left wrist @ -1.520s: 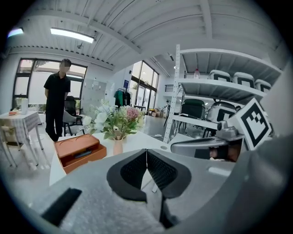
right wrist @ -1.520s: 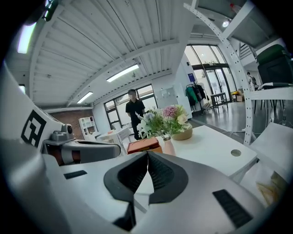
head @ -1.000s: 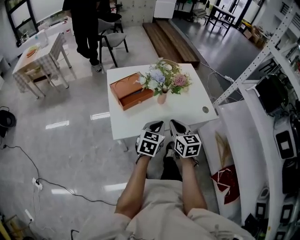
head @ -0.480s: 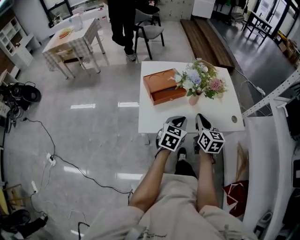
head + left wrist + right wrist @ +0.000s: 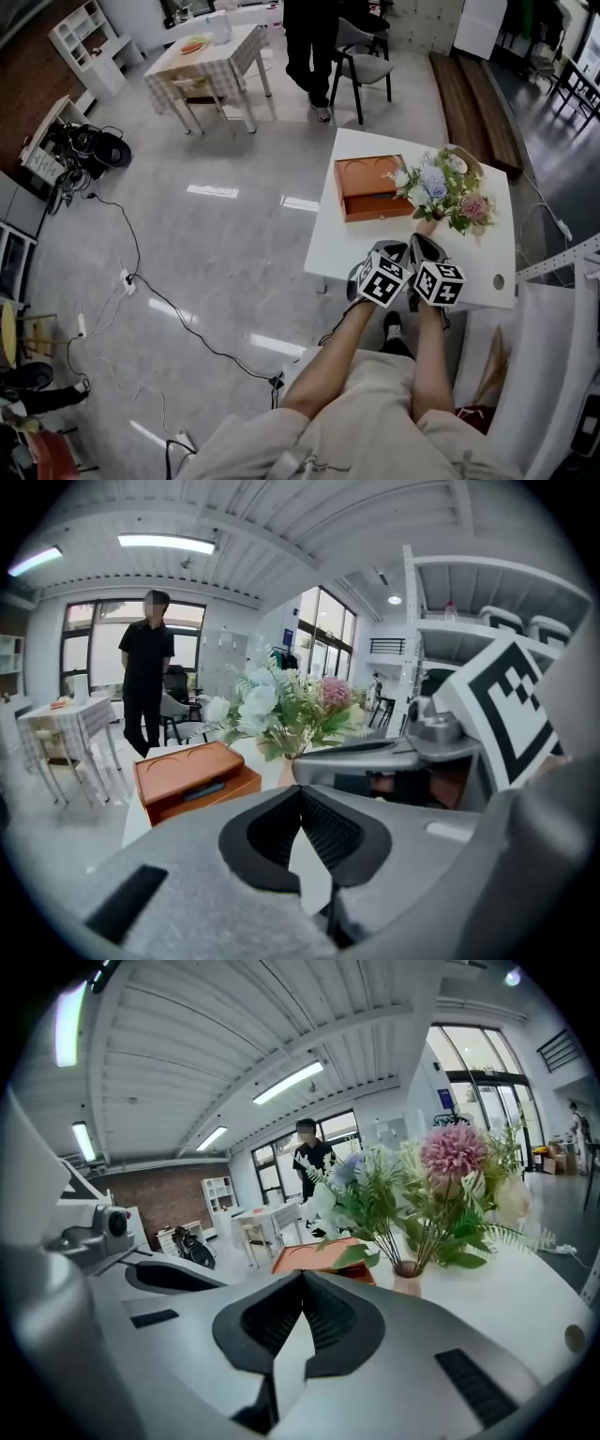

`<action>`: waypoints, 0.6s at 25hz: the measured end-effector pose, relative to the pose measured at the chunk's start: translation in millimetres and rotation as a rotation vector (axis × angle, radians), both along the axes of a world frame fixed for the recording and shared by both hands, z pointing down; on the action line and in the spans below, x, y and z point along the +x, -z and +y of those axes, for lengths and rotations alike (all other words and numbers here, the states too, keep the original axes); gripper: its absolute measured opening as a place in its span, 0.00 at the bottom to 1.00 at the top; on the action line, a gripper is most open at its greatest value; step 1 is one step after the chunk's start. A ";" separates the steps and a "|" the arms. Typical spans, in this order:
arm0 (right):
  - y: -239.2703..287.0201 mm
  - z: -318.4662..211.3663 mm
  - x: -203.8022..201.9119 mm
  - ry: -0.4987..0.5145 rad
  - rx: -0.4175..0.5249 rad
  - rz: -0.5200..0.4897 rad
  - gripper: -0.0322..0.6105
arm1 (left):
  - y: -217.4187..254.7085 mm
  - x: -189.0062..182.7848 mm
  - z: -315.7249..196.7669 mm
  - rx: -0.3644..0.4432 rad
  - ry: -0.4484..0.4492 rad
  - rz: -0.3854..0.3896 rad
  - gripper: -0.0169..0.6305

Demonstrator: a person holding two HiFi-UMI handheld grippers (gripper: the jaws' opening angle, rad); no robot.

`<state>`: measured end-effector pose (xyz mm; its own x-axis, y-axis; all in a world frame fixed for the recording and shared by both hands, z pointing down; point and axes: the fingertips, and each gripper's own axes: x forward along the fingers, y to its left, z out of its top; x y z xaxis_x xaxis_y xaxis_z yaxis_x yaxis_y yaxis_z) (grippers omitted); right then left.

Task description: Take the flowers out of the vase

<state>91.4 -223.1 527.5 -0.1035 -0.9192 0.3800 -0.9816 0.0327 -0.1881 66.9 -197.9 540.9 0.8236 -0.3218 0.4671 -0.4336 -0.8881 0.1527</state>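
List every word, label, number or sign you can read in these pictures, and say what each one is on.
No text can be read in any view.
Cubes on the left gripper and right gripper: black-and-white square marker patterns, not letters or numbers.
blue sign on the far glass front: too small to read.
orange box: no print visible.
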 end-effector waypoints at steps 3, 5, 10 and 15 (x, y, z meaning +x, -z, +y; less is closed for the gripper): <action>-4.7 -13.3 8.3 0.059 0.009 0.021 0.06 | -5.2 10.2 -14.0 -0.012 0.048 0.012 0.04; -2.9 -20.2 15.9 0.073 0.023 0.013 0.06 | -9.8 17.8 -19.1 -0.018 0.057 0.002 0.04; -6.3 -28.1 21.6 0.112 0.058 -0.038 0.06 | -28.0 32.5 -24.9 -0.046 0.068 -0.012 0.04; -17.1 -22.4 43.5 0.146 0.064 -0.073 0.06 | -38.2 53.0 -35.2 -0.071 0.106 0.014 0.04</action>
<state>134.9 -245.5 544.6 -0.2624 -0.9145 0.3080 -0.9495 0.1877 -0.2516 119.9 -233.1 579.1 0.7936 -0.3738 0.4801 -0.5214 -0.8244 0.2201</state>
